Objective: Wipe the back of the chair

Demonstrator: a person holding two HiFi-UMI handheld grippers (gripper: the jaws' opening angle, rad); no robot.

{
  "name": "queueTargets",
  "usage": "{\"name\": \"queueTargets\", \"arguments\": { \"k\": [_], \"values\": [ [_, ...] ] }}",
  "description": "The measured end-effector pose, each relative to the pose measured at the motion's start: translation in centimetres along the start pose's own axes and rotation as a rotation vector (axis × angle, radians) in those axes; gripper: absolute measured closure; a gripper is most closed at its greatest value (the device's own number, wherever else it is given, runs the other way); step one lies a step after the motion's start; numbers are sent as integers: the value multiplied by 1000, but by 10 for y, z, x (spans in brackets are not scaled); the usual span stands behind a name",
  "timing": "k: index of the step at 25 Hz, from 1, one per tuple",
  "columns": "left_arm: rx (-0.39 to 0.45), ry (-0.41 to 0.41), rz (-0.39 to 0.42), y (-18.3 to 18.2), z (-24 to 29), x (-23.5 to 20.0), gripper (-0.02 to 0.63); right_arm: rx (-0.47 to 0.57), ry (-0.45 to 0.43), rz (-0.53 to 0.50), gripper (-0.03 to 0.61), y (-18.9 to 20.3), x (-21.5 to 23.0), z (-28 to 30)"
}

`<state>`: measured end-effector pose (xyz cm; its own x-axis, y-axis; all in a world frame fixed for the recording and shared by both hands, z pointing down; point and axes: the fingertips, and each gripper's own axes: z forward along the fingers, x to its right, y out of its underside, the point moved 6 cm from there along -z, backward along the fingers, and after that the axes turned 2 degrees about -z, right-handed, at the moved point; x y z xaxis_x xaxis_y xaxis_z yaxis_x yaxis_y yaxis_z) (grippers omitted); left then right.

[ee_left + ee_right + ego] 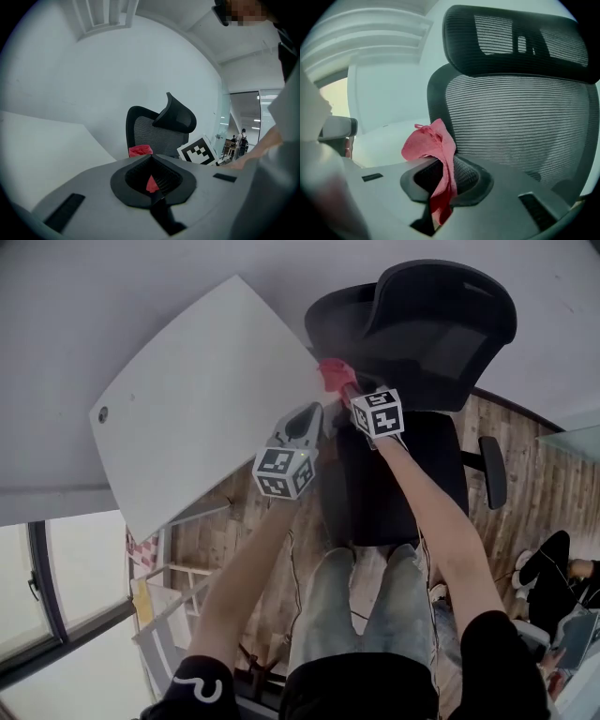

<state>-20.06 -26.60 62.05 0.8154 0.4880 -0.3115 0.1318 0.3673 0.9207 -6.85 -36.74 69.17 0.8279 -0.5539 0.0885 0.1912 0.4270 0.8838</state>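
Observation:
A black mesh office chair (441, 352) stands at the upper right of the head view, its seat toward me. My right gripper (345, 388) is shut on a red cloth (332, 371) at the left edge of the backrest. In the right gripper view the cloth (429, 143) bunches above the right gripper (443, 159) and hangs through the jaws, close to the backrest mesh (520, 122) below the headrest (511, 37). My left gripper (314, 413) is beside it, shut, apart from the chair. In the left gripper view a small red bit shows low between the shut jaws of the left gripper (151, 157); cloth (140, 151) and chair (154, 136) lie ahead.
A white table (206, 390) lies to the left, its corner near the chair. The chair's armrest (494, 472) juts out at the right. Another person (553, 568) sits on the wooden floor at the lower right. A glass partition and distant people (243, 138) are beyond.

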Motion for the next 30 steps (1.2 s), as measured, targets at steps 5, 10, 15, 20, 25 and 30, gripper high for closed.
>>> {"name": "queueTargets", "arguments": {
  "k": [5,10,15,20,25,30],
  "values": [
    [11,-16,-10,4,8,1,589,10,12,-5,509,1,28,-1],
    [8,-22,-4,6,22,13,589,21,33,-33,509,-1,52,-14],
    [-3,-12,-2,11,44,33,589,29,93,17,509,6,101,-37],
    [3,2,1,10,64,51,589,30,162,42,509,14,153,-64],
    [9,5,8,8,79,64,589,38,234,76,509,21,200,-90],
    [8,10,16,10,92,76,589,50,315,145,509,32,246,-115]
  ]
}}
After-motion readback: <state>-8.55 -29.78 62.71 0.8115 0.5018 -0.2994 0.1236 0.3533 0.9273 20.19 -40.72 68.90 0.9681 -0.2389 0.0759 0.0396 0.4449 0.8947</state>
